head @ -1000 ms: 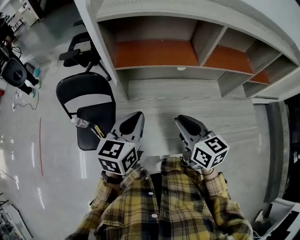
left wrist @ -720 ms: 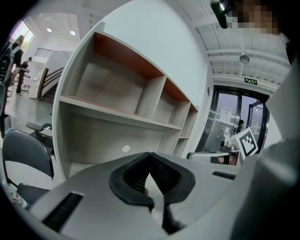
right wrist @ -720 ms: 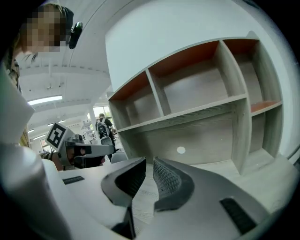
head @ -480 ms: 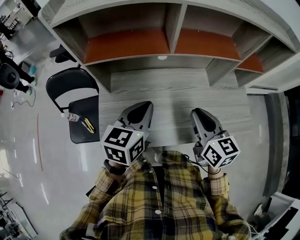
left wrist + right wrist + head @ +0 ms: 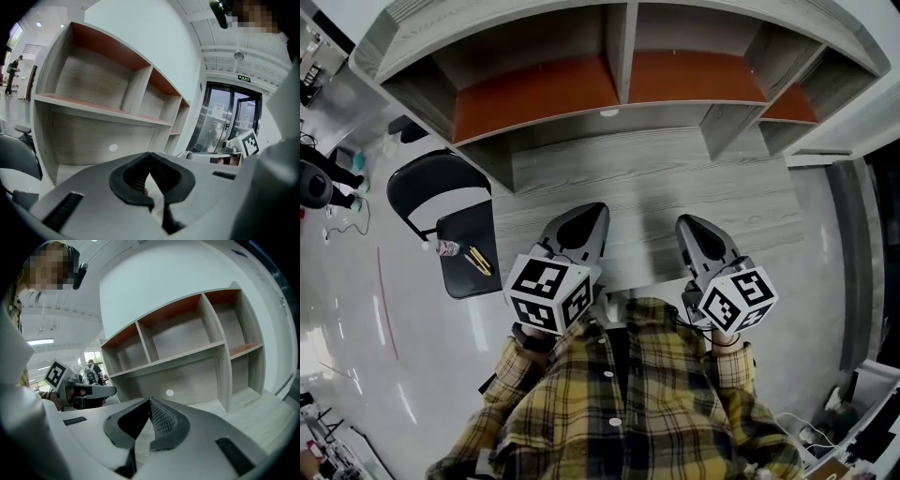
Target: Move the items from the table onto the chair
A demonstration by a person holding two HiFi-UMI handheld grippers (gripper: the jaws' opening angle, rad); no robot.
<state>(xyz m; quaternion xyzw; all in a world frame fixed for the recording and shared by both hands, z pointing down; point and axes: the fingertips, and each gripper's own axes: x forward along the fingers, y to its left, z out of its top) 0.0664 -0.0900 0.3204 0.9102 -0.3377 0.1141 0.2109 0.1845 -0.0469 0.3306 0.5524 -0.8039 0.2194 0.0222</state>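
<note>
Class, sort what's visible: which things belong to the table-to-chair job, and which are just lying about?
Job: table, chair, bottle and yellow sticks on its seat, left gripper, right gripper, both shut and empty.
Just about: shelf unit, glass doors.

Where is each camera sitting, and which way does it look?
Head view: on the person's head, looking steeply down at the table, chair, left gripper and right gripper; plaid sleeves show.
Left gripper view: on the left gripper, looking along its shut jaws toward the shelf; the right gripper's cube shows.
Right gripper view: on the right gripper, along its just-closed, empty jaws toward the shelf; the left gripper shows.
Shared: all see the shelf.
</note>
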